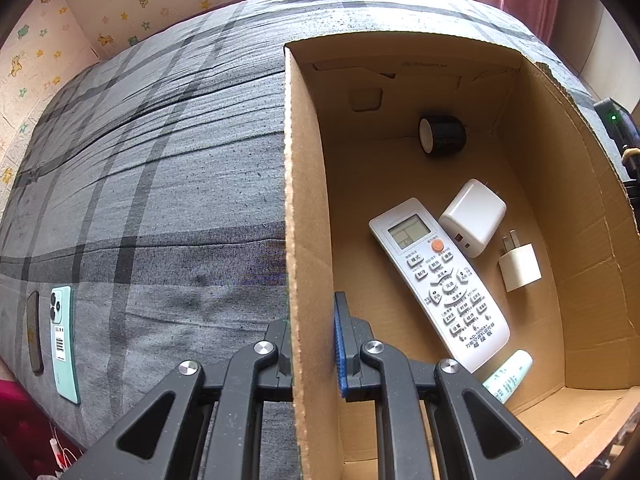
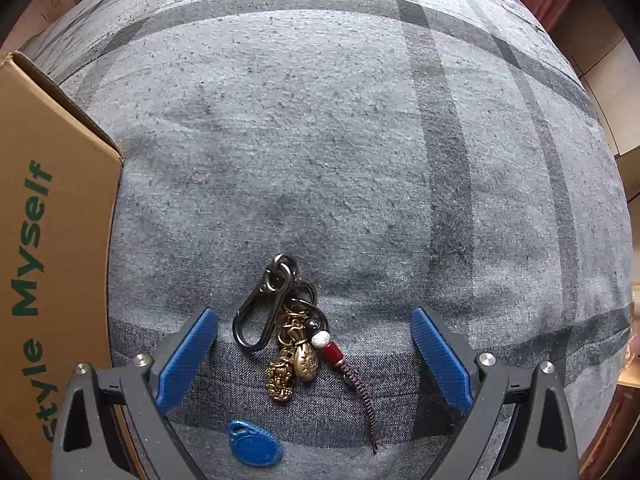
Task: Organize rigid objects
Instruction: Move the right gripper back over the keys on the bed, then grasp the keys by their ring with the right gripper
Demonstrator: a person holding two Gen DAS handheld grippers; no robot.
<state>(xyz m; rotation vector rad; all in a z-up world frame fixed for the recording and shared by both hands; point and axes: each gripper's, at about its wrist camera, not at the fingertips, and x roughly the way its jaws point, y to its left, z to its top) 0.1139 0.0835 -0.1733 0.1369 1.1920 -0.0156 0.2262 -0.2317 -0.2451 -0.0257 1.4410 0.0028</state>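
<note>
Soft even daylight, sharp focus, strong fisheye edge warping.

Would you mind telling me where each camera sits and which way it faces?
Left wrist: on the left gripper, shut on the box wall, looking steeply down into it at a remote; only its fingers show.
Right wrist: on the right gripper, open, facing straight down over a keychain on the bedcover; only its fingers show.
Shared: box and bedcover.

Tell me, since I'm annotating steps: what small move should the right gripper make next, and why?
Probably lower a little and close. The right gripper is open, its fingers straddling the keychain lying on the bedspread, not yet gripped.
</note>
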